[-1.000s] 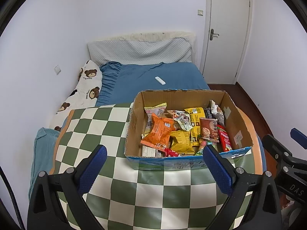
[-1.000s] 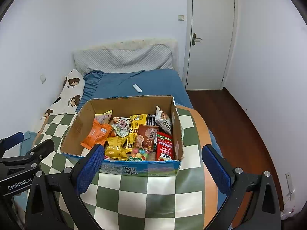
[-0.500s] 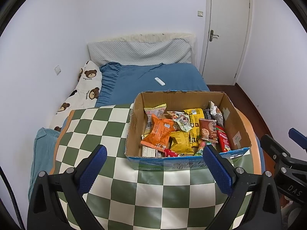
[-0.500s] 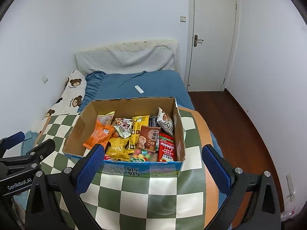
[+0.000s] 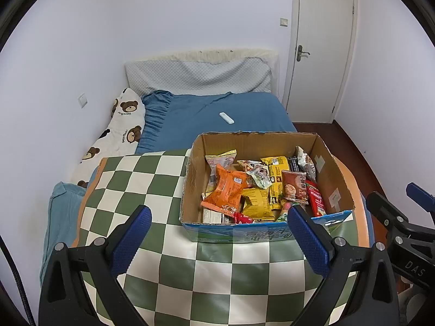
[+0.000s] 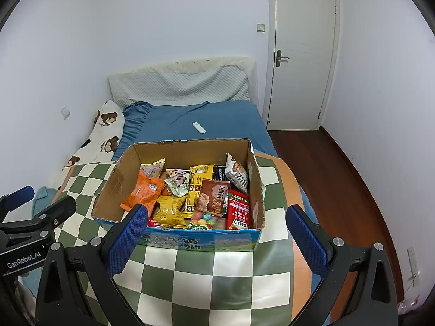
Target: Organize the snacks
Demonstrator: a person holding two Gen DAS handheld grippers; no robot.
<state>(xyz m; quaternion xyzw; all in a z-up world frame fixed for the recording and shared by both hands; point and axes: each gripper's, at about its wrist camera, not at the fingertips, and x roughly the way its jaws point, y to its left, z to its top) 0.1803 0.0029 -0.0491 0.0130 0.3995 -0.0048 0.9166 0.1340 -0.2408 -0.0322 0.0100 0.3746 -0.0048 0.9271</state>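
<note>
Two grippers hover side by side over a green-and-white checked table [image 5: 168, 244], both spread wide with nothing between their blue pads. The left gripper [image 5: 217, 236] sits left of the right gripper [image 6: 216, 235], and each shows at the edge of the other's view. A cardboard box [image 5: 337, 184] stands on the far right part of the table, just beyond the fingertips, open at the top and packed with snacks. Inside, an orange packet [image 5: 227, 190] lies at the left, a yellow packet [image 5: 255, 203] beside it near the middle, a brown packet [image 6: 214, 197] right of that, and a red packet [image 6: 238, 213] against the right wall. A white packet [image 6: 238, 174] leans upright in the far right corner. Round coloured sweets [image 6: 205, 217] lie at the near wall. Beyond the table is a bed [image 5: 244, 108] with a blue sheet, a small white remote [image 5: 227, 118] on it, and a bear-print pillow [image 5: 122, 127] at its left. A white door [image 6: 301, 54] stands shut at far right.
</note>
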